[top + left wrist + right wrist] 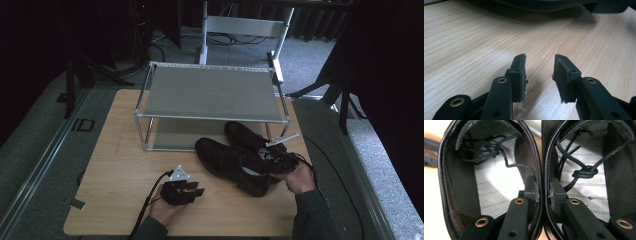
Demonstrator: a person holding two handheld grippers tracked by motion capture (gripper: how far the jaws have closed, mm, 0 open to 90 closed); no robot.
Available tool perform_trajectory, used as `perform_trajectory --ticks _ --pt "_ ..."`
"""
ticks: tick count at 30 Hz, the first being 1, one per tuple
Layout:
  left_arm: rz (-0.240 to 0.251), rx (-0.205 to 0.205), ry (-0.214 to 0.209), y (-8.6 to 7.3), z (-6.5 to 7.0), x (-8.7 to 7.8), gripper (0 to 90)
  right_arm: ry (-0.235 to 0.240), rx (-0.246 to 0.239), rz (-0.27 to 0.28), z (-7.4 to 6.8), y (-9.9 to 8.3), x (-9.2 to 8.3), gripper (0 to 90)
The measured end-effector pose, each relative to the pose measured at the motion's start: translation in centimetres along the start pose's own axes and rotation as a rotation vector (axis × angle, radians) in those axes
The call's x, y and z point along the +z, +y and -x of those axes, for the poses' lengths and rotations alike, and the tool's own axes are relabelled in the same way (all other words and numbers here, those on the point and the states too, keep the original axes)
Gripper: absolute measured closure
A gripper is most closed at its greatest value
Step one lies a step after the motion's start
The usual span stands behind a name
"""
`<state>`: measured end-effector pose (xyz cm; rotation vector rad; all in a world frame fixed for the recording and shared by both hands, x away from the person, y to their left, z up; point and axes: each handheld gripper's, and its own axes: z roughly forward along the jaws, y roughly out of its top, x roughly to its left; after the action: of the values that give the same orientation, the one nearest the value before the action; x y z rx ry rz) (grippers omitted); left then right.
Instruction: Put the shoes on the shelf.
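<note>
Two black lace-up shoes (235, 159) lie side by side on the wooden table (120, 170), toes toward the shoe rack (210, 95). My right gripper (281, 159) is at their heels, shut on the two inner walls pressed together, one jaw inside each shoe. In the right gripper view the left shoe (461, 182) and the right shoe (619, 177) show their grey insoles and tucked laces around my right gripper (543, 188). My left gripper (196, 190) rests low over bare table to the left of the shoes, open with nothing between its fingers (519, 75).
The metal rack has two grey shelves, both bare; its lower shelf (172, 135) opens toward the shoes. A chair (245, 30) stands on the carpet behind the table. Cables trail off the table's front and right edges.
</note>
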<state>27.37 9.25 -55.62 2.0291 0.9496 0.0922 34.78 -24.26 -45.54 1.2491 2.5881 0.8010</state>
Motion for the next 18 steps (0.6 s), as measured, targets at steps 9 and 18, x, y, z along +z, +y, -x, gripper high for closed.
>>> perform_trajectory --ticks 9,18 --pt "0.005 -0.005 0.003 0.0 -0.1 -0.1 62.3 -0.005 0.014 0.002 -0.1 1.6 0.9 80.1" --pt "0.02 0.001 0.015 0.4 -0.2 -0.4 62.3 -0.012 0.023 0.013 -0.6 3.2 1.6 80.0"
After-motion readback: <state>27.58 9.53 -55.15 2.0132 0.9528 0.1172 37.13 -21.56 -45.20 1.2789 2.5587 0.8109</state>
